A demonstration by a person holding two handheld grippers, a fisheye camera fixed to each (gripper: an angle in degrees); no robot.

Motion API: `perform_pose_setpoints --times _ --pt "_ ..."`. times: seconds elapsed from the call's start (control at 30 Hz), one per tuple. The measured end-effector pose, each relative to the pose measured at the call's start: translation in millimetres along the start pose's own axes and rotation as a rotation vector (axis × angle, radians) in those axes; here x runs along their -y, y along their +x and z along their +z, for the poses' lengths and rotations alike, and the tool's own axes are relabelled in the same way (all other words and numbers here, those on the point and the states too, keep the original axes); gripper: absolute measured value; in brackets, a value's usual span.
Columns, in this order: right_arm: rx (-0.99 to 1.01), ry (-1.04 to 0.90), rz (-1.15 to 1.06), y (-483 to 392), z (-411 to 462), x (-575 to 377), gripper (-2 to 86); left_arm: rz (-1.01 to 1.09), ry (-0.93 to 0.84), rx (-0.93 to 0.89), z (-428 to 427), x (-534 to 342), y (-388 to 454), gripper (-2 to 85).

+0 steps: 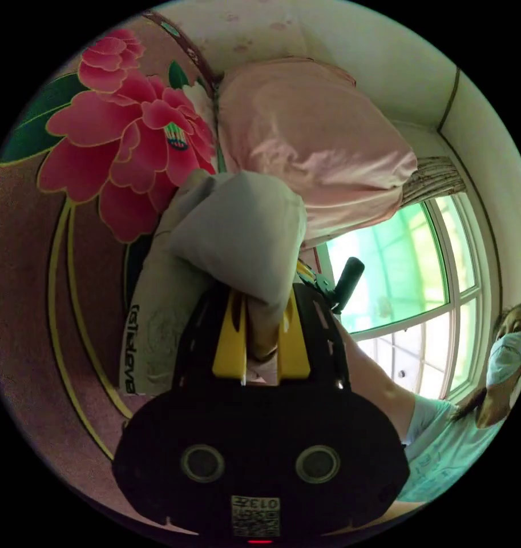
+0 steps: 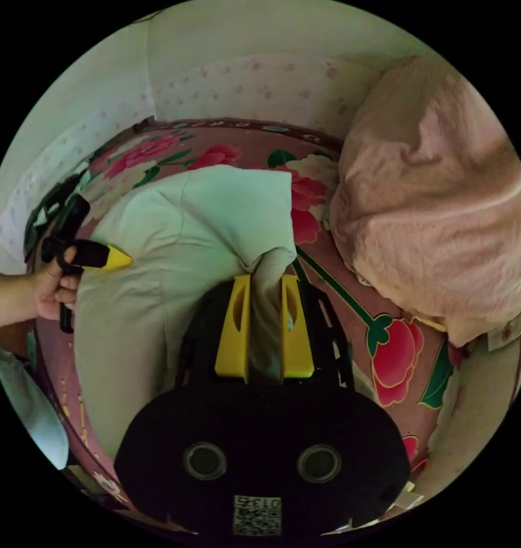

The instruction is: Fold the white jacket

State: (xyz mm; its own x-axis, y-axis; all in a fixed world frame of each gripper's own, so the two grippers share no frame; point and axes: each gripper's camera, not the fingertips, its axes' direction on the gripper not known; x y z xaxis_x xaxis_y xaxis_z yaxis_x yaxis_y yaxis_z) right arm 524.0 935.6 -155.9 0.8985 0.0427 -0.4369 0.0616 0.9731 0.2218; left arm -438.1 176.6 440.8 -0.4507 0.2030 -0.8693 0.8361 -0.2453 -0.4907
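Floral bed (image 2: 351,297) carries the jacket (image 2: 157,268); left gripper (image 1: 261,319) and right gripper (image 2: 265,319) each clamp a jacket fold.

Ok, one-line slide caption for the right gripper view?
Right gripper pinches the white jacket over a floral bedspread.

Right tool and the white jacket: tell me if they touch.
Touching. In the right gripper view, the right tool has both yellow jaws pressed on a bunched fold of the white jacket.
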Motion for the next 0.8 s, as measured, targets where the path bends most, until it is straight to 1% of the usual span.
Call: perform_pose_setpoints --times 0.1,0.17,0.2,0.27,0.3,0.33,0.37,0.4,0.43,0.47,0.5,0.53,0.57,0.6,0.63,0.67,0.7,0.77,0.8 --pt "0.141 0.035 0.12 25 -16 5 5.4 -0.012 -0.062 -0.062 -9 1 1 9.0" --pt "0.222 0.136 0.194 44 -62 -1 2.2 -0.007 -0.065 -0.095 -39 -14 6 9.4" --pt "0.207 0.167 0.2 45 -76 -5 1.8 0.0 -0.041 -0.088 -51 -20 9 9.3" --pt "0.079 0.28 0.205 30 -127 -24 1.3 0.06 0.079 0.049 -103 -46 27 8.1" --pt "0.061 0.302 0.192 22 -136 -27 1.3 0.096 0.12 0.084 -113 -53 36 7.6" --pt "0.024 0.325 0.165 0 -149 -30 1.3 0.199 0.195 0.12 -125 -63 61 7.0" --pt "-0.027 0.323 0.131 -26 -152 -28 1.2 0.315 0.196 0.163 -122 -65 90 6.7" --pt "-0.054 0.318 0.114 -41 -151 -26 1.1 0.37 0.171 0.191 -115 -64 105 6.4" --pt "-0.102 0.303 0.074 -71 -143 -20 0.9 0.486 0.11 0.248 -96 -60 135 5.6" --pt "-0.156 0.27 0.015 -101 -128 -12 0.6 0.587 0.052 0.343 -73 -58 161 3.6" --pt "-0.188 0.249 -0.005 -115 -118 -7 0.4 0.625 0.031 0.413 -60 -58 172 2.6" --pt "-0.233 0.198 -0.041 -138 -96 1 0.3 0.678 0.005 0.573 -36 -56 185 1.8" --pt "-0.239 0.125 -0.074 -155 -71 8 0.1 0.725 -0.003 0.712 -14 -55 190 1.3" --pt "-0.246 0.074 -0.084 -162 -56 11 0.1 0.753 -0.024 0.765 -3 -55 189 1.1" --pt "-0.28 0.013 -0.101 -171 -29 12 0.1 0.789 -0.113 0.825 20 -55 180 0.7" --pt "-0.341 -0.005 -0.086 -175 -7 9 0.1 0.804 -0.18 0.822 37 -57 169 0.5" --pt "-0.355 -0.028 -0.072 -176 3 8 0.0 0.811 -0.197 0.82 41 -59 165 0.4" --pt "-0.255 -0.031 0.056 -171 23 11 0.0 0.797 -0.284 0.882 54 -62 155 0.2" --pt "-0.232 -0.035 0.084 -170 26 14 0.1 0.79 -0.305 0.893 56 -64 152 0.1"
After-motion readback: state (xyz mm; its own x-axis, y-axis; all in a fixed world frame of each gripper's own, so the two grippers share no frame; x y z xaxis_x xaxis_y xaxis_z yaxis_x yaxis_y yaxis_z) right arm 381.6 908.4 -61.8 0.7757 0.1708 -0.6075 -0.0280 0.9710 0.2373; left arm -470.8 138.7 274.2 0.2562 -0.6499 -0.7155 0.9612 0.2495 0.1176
